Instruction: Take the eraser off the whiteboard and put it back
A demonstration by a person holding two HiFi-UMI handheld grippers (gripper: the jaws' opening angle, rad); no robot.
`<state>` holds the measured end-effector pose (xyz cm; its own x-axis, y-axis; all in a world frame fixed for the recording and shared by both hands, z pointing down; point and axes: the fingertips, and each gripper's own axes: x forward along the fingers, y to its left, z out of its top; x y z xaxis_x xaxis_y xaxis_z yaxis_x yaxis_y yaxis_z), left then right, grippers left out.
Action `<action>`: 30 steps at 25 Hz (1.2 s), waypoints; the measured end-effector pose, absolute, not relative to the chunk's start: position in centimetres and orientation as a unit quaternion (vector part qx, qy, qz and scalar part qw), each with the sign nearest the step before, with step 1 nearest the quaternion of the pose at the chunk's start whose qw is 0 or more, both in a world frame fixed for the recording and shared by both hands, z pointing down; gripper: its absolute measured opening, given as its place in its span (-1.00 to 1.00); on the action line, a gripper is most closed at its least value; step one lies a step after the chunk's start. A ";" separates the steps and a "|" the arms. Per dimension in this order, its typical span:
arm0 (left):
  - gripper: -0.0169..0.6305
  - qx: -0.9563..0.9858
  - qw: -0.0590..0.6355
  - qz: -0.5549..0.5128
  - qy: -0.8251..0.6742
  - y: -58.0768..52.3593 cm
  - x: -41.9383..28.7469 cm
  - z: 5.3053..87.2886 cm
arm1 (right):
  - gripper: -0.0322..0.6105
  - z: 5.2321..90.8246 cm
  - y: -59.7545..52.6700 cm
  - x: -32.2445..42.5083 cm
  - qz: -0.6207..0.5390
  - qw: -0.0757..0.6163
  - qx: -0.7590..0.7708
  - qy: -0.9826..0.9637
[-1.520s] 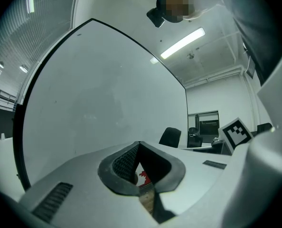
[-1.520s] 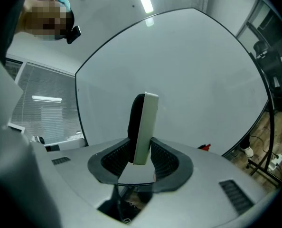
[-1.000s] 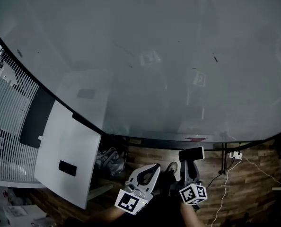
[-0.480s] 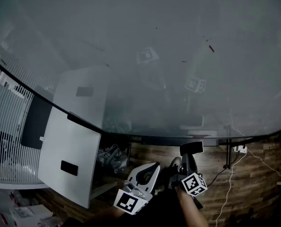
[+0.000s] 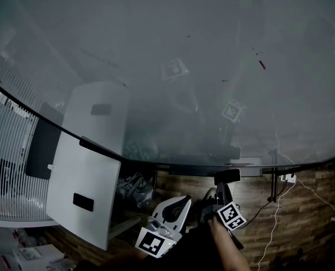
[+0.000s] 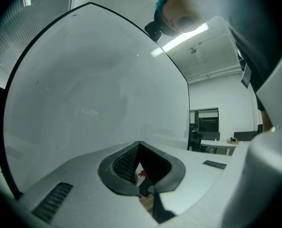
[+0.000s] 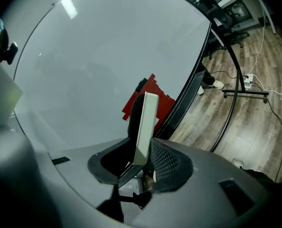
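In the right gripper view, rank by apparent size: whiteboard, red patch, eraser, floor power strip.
1. Glossy pale whiteboard
2-3. Jagged red patch and white-backed black-felt eraser: similar; the eraser is nearest the camera, so unranked
4. White power strip

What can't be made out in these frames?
Right gripper view: the red patch on the whiteboard is partly covered by the eraser in the right claw; its full shape is hidden.
Head view: whether the eraser touches the whiteboard; dim and too small.
Left gripper view: the red speck behind the shut left claw is too small to name.
Head view: the red mark on the whiteboard is too small to read.
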<state>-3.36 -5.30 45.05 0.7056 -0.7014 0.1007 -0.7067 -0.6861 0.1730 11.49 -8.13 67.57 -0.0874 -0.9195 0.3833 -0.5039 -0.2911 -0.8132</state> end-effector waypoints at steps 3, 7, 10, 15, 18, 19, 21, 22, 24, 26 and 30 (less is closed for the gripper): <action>-0.95 0.918 0.100 0.015 -0.383 -5.8 -3.2 45.1 | -0.46 68.9 -8.2 11.4 -0.505 0.214 -0.638 0.540; -0.95 0.918 0.106 0.017 -0.383 -6.2 -3.1 45.3 | -0.46 70.1 -8.3 11.4 -0.524 0.213 -0.634 0.527; -0.95 0.918 0.104 0.017 -0.381 -6.5 -3.1 45.3 | -0.46 70.4 -8.6 11.2 -0.534 0.217 -0.629 0.522; -0.95 0.920 0.101 0.016 -0.378 -6.8 -2.9 45.3 | -0.45 70.7 -9.2 11.3 -0.544 0.222 -0.626 0.514; -0.95 0.920 0.103 0.016 -0.378 -6.9 -2.8 45.3 | -0.45 70.9 -9.4 11.6 -0.546 0.225 -0.626 0.510; -0.95 0.920 0.103 0.015 -0.379 -7.0 -2.7 45.3 | -0.45 71.0 -9.4 11.7 -0.547 0.226 -0.625 0.509; -0.95 0.919 0.104 0.015 -0.380 -7.1 -2.8 45.4 | -0.45 71.0 -9.6 11.7 -0.549 0.230 -0.624 0.506; -0.95 0.919 0.105 0.016 -0.380 -7.1 -2.8 45.5 | -0.45 71.1 -9.7 11.7 -0.551 0.233 -0.623 0.504; -0.95 0.918 0.106 0.017 -0.382 -7.1 -2.9 45.6 | -0.45 71.2 -9.9 11.6 -0.553 0.234 -0.621 0.503; -0.95 0.917 0.107 0.016 -0.384 -7.2 -3.0 45.5 | -0.45 71.3 -10.1 11.6 -0.554 0.234 -0.620 0.504; -0.95 0.913 0.119 0.018 -0.390 -7.3 -3.3 45.7 | -0.44 71.5 -10.4 11.5 -0.556 0.236 -0.618 0.503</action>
<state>-3.30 -7.31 45.68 0.6944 -0.7086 0.1251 -0.7171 -0.6668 0.2030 11.50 -10.44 71.48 -0.1242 -0.8847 0.4493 -0.3601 -0.3817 -0.8512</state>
